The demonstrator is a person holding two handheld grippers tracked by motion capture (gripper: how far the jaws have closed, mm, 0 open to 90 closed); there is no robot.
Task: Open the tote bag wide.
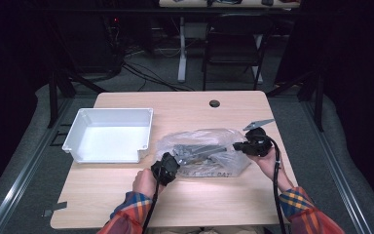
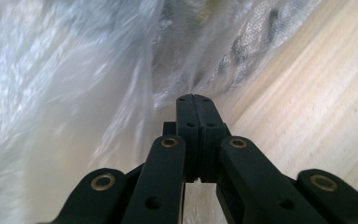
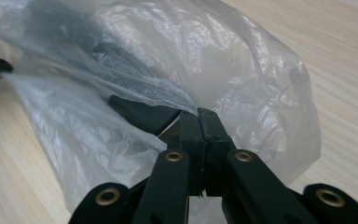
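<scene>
A white bin (image 1: 108, 134) sits left of centre on the table (image 1: 185, 200). The left gripper (image 1: 171, 163), jaws fully closed, pinches the lower-left edge of the clear bag (image 1: 202, 151) of grey parts at frame centre. The right gripper (image 1: 238, 146), jaws likewise fully closed, pinches the bag's right end.

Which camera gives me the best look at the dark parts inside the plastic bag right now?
The high view: the grey parts show through the plastic bag as one pile, lying between both hand-held grippers. The right gripper view shows some dark pieces close up behind crinkled film. The left gripper view gives blurred grey shapes.
</scene>
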